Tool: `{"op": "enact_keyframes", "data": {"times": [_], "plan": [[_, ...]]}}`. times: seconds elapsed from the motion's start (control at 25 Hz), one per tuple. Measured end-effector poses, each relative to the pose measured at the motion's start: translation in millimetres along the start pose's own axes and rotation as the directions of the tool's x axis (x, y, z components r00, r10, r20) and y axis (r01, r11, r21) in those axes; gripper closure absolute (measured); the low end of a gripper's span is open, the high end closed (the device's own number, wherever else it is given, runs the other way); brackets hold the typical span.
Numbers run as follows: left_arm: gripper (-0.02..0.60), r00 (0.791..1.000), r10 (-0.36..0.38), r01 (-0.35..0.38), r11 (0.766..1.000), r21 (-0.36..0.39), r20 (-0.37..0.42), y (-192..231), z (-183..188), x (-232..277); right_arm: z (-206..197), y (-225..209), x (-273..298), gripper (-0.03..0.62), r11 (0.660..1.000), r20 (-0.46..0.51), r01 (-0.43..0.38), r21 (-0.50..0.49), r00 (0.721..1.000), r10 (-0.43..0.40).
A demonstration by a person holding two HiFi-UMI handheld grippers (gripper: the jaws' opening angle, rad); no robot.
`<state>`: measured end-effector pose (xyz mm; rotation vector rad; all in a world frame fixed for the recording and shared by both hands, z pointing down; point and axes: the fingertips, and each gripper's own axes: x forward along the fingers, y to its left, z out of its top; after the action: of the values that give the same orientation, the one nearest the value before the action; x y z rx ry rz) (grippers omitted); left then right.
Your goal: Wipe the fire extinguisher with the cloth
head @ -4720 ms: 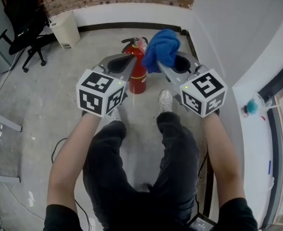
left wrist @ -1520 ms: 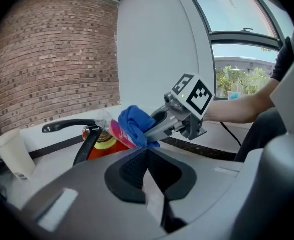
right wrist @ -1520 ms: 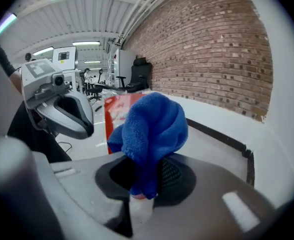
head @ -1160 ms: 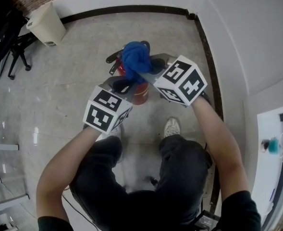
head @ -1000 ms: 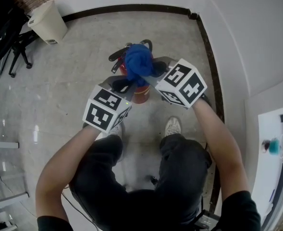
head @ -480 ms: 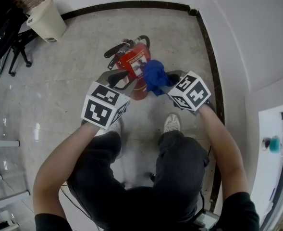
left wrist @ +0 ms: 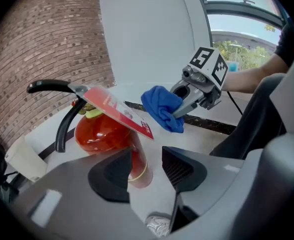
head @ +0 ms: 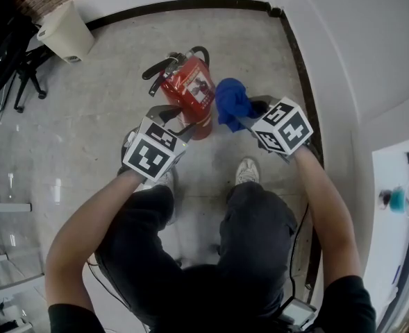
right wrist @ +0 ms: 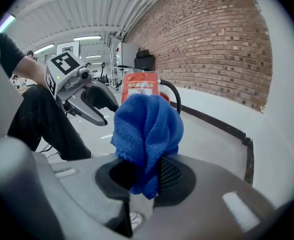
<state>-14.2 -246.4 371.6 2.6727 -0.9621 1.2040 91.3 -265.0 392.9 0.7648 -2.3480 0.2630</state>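
Two grippers are sharing this wipe, and your right gripper [right wrist: 144,178] is doing the cleaning. Its jaws are clamping a bunched fold of the blue cloth [right wrist: 147,121], which is bulging out ahead of the tips, just to the right of the fire extinguisher [head: 185,97]. Your left gripper [left wrist: 146,170] has just been opening its jaws, and they are now standing wide apart with nothing pressed between the pads. The extinguisher's lower body is showing in the gap just beyond them, close but seemingly untouched. The extinguisher is sitting on the grey floor [head: 86,137] near you and appears to be leaning with its head toward the far left. Since nothing is steadying the cylinder, I am judging that a hard sideways push could rock or tip it. You should therefore be bringing the cloth in gently against the right flank, or bracing the body with the left gripper first. You should be sweeping along the curve rather than dabbing, keeping the soft wad, not the hard jaw tips, against the paint. The body is looking like smooth, glossy red metal, rounded at the shoulder, so the cloth should be sliding easily. The black lever [left wrist: 52,86], the looping black hose [head: 203,50] and the flat printed tag [left wrist: 119,111] are offering edges where the plush, nubby weave could be snagging, so you should be working around them slowly.
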Motion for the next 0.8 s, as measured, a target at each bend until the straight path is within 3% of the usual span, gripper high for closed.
{"op": "enact_keyframes", "data": {"times": [0.24, 0.44, 0.8], "plan": [[0.411, 0.991, -0.042, 0.030, 0.995, 0.096, 0.123, -18, 42, 11, -11, -1, -19, 0.530, 1.000, -0.005, 0.021, 0.012, 1.000, -0.021], [0.422, 0.977, -0.035, -0.001, 0.986, 0.170, 0.209, -27, 79, 7, -28, -1, -33, 0.530, 0.999, -0.021, 0.029, 0.021, 0.999, -0.028], [0.489, 0.943, 0.088, -0.126, 0.987, 0.102, 0.320, 7, 125, -7, -1, 12, -25, 0.530, 1.000, 0.029, -0.012, -0.028, 0.999, 0.013]]}}
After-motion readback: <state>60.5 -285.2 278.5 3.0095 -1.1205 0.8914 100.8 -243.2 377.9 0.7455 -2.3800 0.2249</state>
